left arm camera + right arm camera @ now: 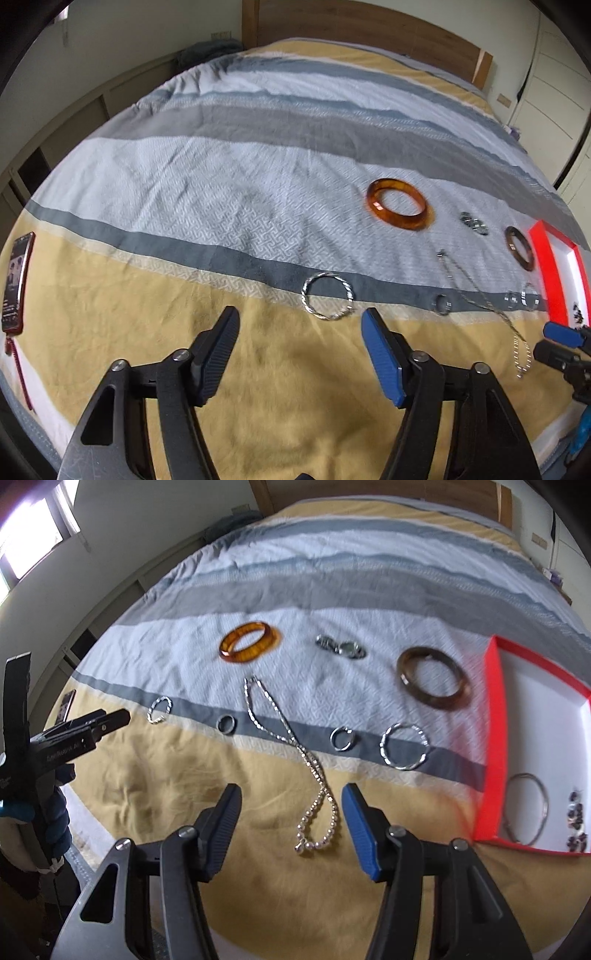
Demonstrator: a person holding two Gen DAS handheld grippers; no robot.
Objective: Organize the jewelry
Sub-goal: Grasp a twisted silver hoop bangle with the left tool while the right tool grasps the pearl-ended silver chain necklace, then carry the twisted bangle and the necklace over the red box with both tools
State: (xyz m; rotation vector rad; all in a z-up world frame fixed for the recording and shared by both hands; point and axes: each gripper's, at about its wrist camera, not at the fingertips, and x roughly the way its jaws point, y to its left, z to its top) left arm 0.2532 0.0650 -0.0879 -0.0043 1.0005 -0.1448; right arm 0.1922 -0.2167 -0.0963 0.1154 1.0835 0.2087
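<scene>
1. On the bed (258,867), loose jewelry is laid out in rows across the striped cover, and a red box (493,738) is seen at the right edge with a thin bangle (543,794) and some dark beads already inside.
2. Between the jaws of the right tool (291,801), which are held apart with nothing gripped, the beaded end of the necklace (316,812) is framed; no pad is touching it.
3. The long axis of the necklace is seen running away from the right tool, up and slightly left, toward the amber bangle (249,642).
4. The left tool (299,325) is also held open and empty; just beyond its tips, slightly to the right, a twisted silver ring (327,297) is seen lying flat on the cover.
5. The necklace is judged nearer to the right hand, the twisted ring nearer to the left.
6. The box lies to the right of both tools, so a carry to the right is judged to be called for, shorter for the right hand.
7. The chain is judged likely to trail and snag on neighbouring rings if lifted by one end.
</scene>
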